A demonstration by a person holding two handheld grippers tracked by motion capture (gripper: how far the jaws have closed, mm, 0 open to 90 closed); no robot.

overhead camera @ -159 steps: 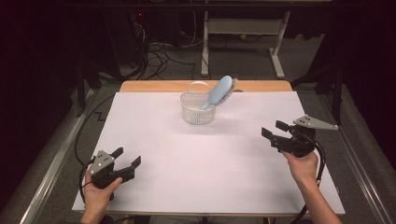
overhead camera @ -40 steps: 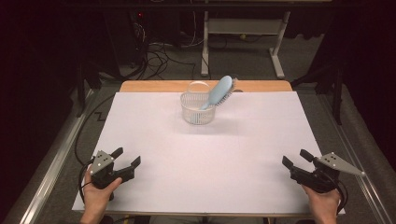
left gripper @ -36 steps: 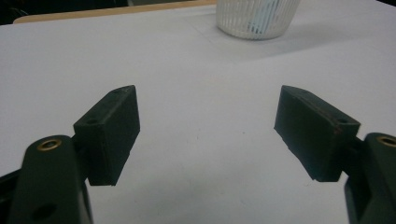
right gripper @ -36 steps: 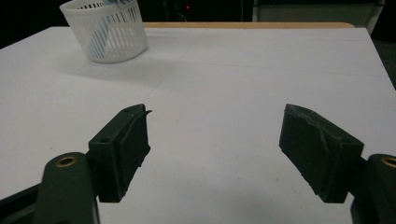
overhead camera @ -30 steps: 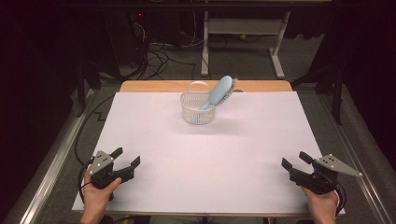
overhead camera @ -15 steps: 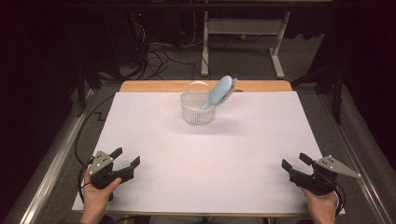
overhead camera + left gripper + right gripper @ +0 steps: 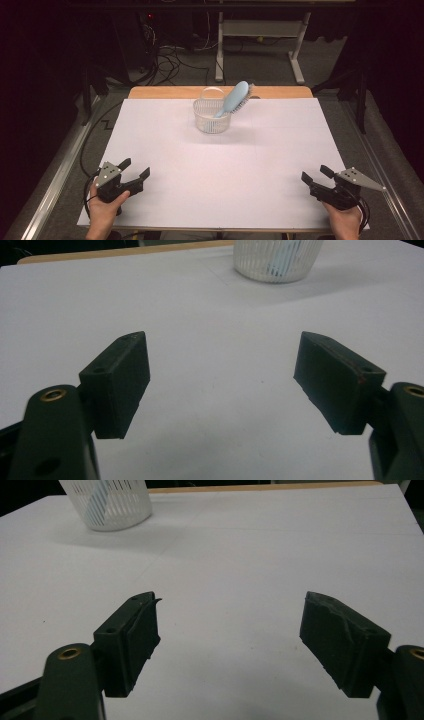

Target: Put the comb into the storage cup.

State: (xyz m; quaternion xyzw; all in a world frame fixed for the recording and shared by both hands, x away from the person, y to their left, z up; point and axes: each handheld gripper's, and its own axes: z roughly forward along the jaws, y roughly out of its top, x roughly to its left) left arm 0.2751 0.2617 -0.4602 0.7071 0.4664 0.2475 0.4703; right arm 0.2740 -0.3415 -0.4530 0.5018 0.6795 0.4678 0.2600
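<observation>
The left gripper (image 7: 131, 171) has its jaws spread wide with bare white sheet between them, and the right gripper (image 7: 315, 176) stands the same, wide and holding nothing. Each sits in a hand (image 7: 104, 214) near a front corner of the table (image 7: 170, 92), left at the front left, right at the front right, both well apart from the basket.

The small white ribbed basket (image 7: 212, 116) stands upright near the middle of the far edge, on the white sheet (image 7: 220, 170) covering the table. A light-blue hairbrush (image 7: 235, 98) stands in it handle down, leaning towards the far right, its bristled head clear above the rim.

The handle's lower end shows as a blue blur through the ribs. In the left gripper view the basket (image 7: 278, 259) is cut off by the top edge; in the right gripper view the basket (image 7: 108, 502) is cropped too, so the brush head is out of frame.
</observation>
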